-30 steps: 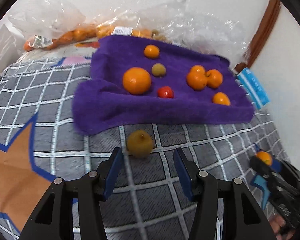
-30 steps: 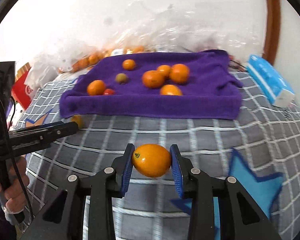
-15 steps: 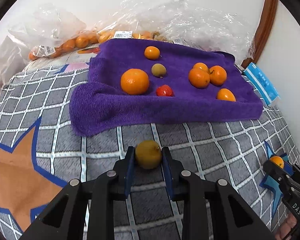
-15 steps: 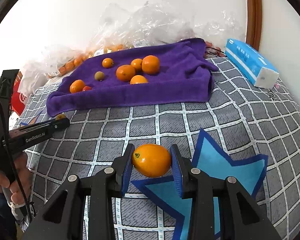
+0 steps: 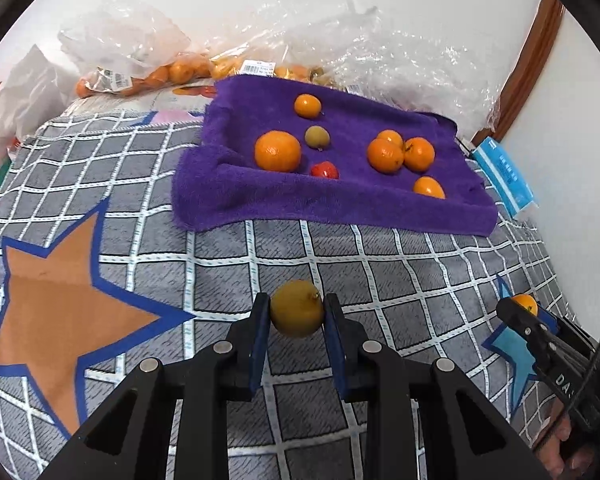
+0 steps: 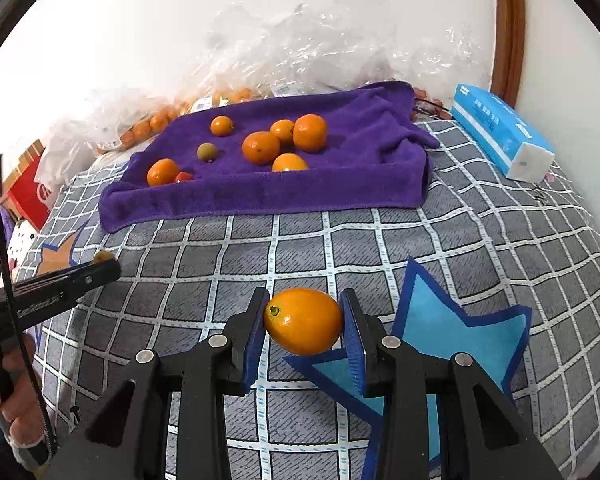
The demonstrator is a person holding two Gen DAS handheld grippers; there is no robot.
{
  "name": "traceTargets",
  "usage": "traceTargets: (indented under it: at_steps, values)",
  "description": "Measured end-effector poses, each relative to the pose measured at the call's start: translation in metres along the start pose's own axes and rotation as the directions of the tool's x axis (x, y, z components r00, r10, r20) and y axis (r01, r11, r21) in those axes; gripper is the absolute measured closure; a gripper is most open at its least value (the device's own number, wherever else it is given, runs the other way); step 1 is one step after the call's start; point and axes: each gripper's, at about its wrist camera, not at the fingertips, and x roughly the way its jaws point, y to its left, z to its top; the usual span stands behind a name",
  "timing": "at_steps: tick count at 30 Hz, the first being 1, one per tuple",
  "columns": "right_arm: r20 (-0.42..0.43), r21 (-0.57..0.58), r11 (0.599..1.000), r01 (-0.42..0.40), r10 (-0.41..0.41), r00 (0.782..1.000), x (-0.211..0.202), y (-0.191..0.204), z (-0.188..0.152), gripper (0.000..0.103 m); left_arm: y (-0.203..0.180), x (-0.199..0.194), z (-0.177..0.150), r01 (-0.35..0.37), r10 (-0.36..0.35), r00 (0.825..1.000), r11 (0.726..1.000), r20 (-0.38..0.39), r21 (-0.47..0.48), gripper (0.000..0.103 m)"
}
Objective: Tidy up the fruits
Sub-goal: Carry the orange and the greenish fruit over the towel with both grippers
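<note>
above checked cloth [image 5: 380, 280], left tool [image 5: 296, 314] grips yellow-green fruit [image 5: 297, 314]; right tool [image 6: 303, 320] grips kumquat [image 6: 303, 321]; lettering illegible.

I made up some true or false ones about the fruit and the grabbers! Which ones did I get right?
1. The left gripper is shut on a yellowish-green fruit. True.
2. The right gripper is empty. False: it is shut on an orange oval fruit.
3. A small red fruit lies on the purple towel. True.
4. The purple towel holds only one fruit. False: several orange fruits, such as the big one, lie there too.
5. The blue tissue pack sits on the towel. False: it lies beside it, on the checked cloth.
</note>
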Motion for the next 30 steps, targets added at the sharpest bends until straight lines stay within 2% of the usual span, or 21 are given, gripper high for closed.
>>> traceTargets:
  at_steps: [8, 12, 18, 30]
  values:
    - [0.02, 0.042, 0.999, 0.023, -0.024, 0.999, -0.01, 0.0, 0.021, 0.067, 0.009, -0.02, 0.014, 0.013, -0.013, 1.0, 1.0, 0.018, -0.022, 0.078]
    - [0.032, 0.056, 0.998, 0.03, -0.032, 0.999, -0.013, 0.002, 0.034, 0.067, 0.011, -0.03, 0.023, -0.002, 0.003, 0.999, 1.0, 0.042, -0.015, 0.078]
    - [0.054, 0.084, 0.996, 0.027, -0.032, 0.998, -0.014, 0.002, 0.054, 0.067, 0.011, -0.04, 0.038, 0.01, -0.01, 0.998, 1.0, 0.069, -0.002, 0.078]
    - [0.08, 0.097, 0.994, 0.045, -0.053, 0.995, -0.004, 0.004, 0.089, 0.067, 0.011, -0.046, 0.068, 0.007, -0.008, 0.992, 1.0, 0.127, 0.008, 0.078]
